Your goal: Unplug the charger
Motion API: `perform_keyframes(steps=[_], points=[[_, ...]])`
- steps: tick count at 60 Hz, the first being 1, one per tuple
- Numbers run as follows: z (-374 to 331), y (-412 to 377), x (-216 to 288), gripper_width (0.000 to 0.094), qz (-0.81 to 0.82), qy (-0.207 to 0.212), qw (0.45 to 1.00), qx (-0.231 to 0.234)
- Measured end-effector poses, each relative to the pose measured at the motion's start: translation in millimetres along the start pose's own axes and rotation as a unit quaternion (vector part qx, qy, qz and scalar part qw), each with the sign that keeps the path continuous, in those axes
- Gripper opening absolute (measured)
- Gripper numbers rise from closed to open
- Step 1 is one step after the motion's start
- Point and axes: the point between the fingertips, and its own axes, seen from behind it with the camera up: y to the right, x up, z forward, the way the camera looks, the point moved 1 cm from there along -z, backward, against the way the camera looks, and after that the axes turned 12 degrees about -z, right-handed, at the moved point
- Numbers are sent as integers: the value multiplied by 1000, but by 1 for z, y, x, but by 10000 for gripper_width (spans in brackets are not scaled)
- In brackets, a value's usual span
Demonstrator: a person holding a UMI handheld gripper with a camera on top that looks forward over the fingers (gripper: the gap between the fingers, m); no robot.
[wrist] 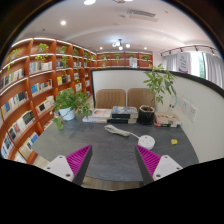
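The tongs [110,163] hang low over a grey, matte desk [100,152], their two fingers wide apart with nothing between them, the magenta pads [79,158] facing inward. Ahead of them, near the middle of the desk, lies a white charger [120,131] with a smooth, rounded body; its long axis runs slantwise, from the left-hand finger's side toward the right. Whether it is plugged into anything I cannot tell. Just beyond the right finger sits a small white object [147,142]. Farther off stand leafy potted plants [72,101], and wooden bookshelves [30,80] curve along the wall.
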Motion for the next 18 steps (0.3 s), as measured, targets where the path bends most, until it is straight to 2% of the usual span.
perform_keyframes(steps=[18], points=[[3,-14,-30,857,-2,-30,999,16]])
